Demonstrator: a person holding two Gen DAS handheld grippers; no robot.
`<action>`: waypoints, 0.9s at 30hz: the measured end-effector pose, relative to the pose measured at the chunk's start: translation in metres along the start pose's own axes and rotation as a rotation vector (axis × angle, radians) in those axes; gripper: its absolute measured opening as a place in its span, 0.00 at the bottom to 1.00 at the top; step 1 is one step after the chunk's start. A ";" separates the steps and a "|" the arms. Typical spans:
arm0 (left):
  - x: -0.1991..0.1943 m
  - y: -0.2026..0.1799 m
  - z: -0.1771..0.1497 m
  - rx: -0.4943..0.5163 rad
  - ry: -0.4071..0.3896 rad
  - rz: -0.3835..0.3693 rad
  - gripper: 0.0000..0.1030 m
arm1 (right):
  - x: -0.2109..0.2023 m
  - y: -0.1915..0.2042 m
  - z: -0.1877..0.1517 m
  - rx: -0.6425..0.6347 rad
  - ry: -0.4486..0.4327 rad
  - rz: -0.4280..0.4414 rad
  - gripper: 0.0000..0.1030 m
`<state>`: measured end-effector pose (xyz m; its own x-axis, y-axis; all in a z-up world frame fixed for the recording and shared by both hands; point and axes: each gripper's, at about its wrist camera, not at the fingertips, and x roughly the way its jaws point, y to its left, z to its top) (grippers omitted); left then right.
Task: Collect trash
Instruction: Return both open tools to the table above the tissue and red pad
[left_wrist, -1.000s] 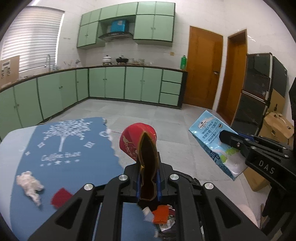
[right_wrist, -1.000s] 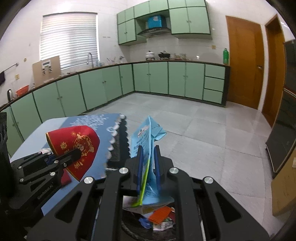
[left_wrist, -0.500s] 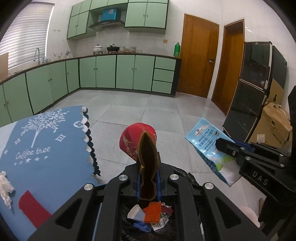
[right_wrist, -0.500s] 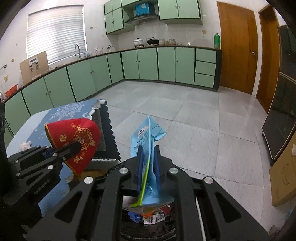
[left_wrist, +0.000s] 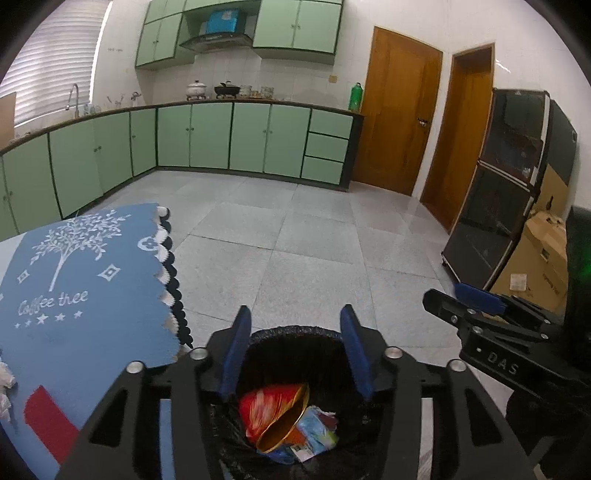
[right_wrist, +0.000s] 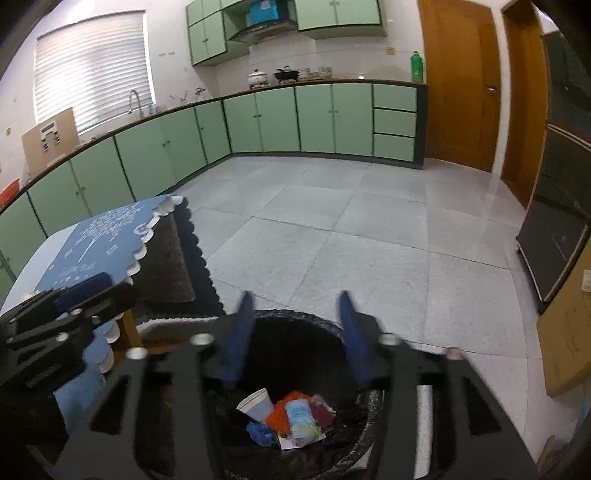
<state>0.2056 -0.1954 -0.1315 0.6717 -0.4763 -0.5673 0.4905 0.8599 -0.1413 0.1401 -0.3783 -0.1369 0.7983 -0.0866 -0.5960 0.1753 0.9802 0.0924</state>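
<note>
- While both grippers hang above the black-lined trash bin (left_wrist: 295, 334), the left gripper (left_wrist: 295, 354) has its jaws opening, spread apart with nothing between the blue pads.
- Directly below them, the red paper cup (left_wrist: 271, 406) with a gold inside lies tilted in the bin, on top of other rubbish.
- The right gripper (right_wrist: 297, 336) also has its jaws opening and spread, nothing pinched between them.
- Beneath it in the bin sit a white paper cup (right_wrist: 255, 402), an orange scrap (right_wrist: 280, 413), and a light blue packet (right_wrist: 301, 417).
- The bin stands on the tiled floor (left_wrist: 314, 240), just beside the worktop (right_wrist: 48, 243) with its blue cloth (left_wrist: 74, 288).
- On that cloth, a red patch (left_wrist: 48, 424) and a crumpled white tissue (left_wrist: 5, 391) lie at the picture's left edge.
</note>
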 end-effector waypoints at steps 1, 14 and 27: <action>-0.004 0.003 0.001 -0.006 -0.008 0.004 0.51 | -0.002 -0.001 0.000 0.003 -0.008 -0.004 0.74; -0.087 0.071 0.004 -0.053 -0.117 0.163 0.68 | -0.042 0.056 0.012 -0.045 -0.095 0.108 0.91; -0.146 0.170 -0.036 -0.129 -0.125 0.412 0.68 | -0.039 0.177 -0.001 -0.175 -0.072 0.315 0.91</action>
<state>0.1711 0.0270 -0.1014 0.8622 -0.1007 -0.4964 0.1000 0.9946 -0.0280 0.1389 -0.2013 -0.0983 0.8368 0.2186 -0.5019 -0.1821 0.9758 0.1213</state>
